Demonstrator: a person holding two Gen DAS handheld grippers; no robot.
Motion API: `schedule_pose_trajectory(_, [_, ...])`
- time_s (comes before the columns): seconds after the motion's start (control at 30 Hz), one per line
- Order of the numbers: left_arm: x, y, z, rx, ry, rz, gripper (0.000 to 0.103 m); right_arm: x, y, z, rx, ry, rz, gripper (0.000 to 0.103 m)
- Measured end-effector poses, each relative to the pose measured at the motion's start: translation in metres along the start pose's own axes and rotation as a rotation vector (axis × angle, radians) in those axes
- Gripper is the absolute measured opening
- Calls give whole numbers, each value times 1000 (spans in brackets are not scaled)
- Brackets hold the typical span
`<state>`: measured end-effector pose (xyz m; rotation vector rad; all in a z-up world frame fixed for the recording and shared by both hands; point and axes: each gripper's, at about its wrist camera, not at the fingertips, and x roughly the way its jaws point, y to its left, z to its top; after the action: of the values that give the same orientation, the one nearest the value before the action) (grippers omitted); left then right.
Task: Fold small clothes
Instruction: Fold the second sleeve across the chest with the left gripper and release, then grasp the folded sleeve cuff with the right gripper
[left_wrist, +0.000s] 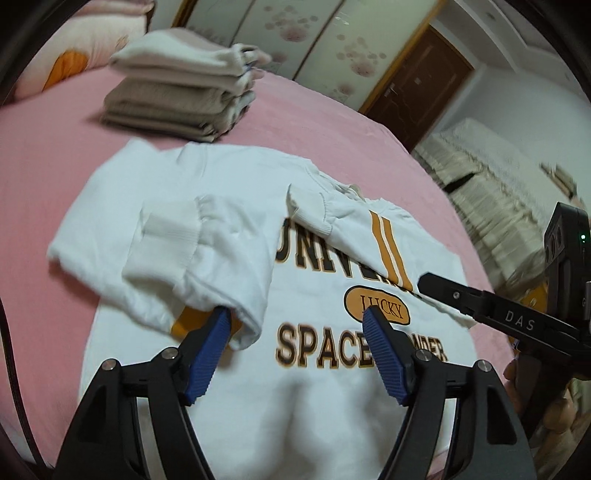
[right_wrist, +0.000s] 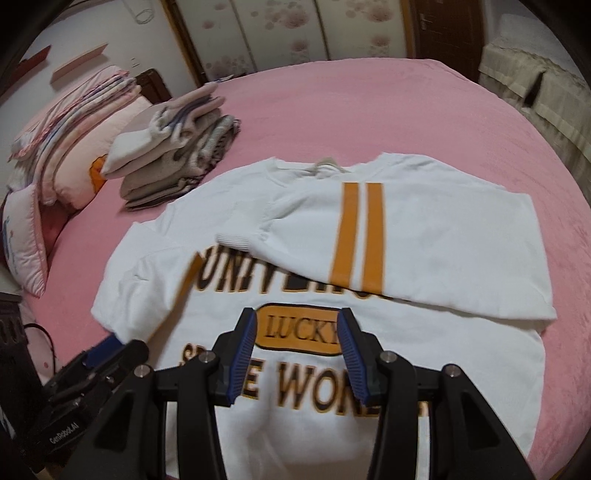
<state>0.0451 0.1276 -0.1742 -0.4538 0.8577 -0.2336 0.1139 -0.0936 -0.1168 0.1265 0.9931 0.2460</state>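
A white sweatshirt (left_wrist: 314, 387) with orange and brown lettering lies face up on the pink bed; it also shows in the right wrist view (right_wrist: 461, 362). Its right sleeve (right_wrist: 424, 240), with two orange stripes, is folded across the chest. Its left sleeve (left_wrist: 207, 254) lies partly folded over the body, its cuff raised. My left gripper (left_wrist: 295, 325) is open just above the shirt, its left finger beside that sleeve's edge. My right gripper (right_wrist: 297, 325) is open and empty above the "LUCKY" patch (right_wrist: 299, 328). The right gripper's fingers (left_wrist: 480, 299) show at the right of the left wrist view.
A stack of folded clothes (left_wrist: 181, 96) sits on the bed behind the shirt, also in the right wrist view (right_wrist: 177, 151). Pillows (right_wrist: 74, 155) lie at the left. A covered piece of furniture (left_wrist: 491, 184) stands beyond the pink bed's (right_wrist: 406, 110) edge.
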Motion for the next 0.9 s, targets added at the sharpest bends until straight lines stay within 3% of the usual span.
schedule_pose_trajectory(0.13, [-14, 17, -6, -72, -31, -6, 72, 0, 34, 10, -118, -12, 35, 45])
schedule_pose_trajectory(0.3, [-43, 42, -8, -121, -87, 76, 72, 2, 87, 23, -268, -22, 101, 45])
schedule_pose_trajectory(0.57, [-66, 81, -15, -155, -95, 228, 72, 34, 176, 14, -532, 23, 180, 45])
schedule_pose_trajectory(0.7, [-69, 96, -17, -148, -74, 299, 72, 54, 199, 1, -648, 55, 165, 45])
schedule_pose_trajectory(0.9, [-72, 115, -23, -185, -58, 294, 72, 83, 212, -19, -824, 109, 61, 45])
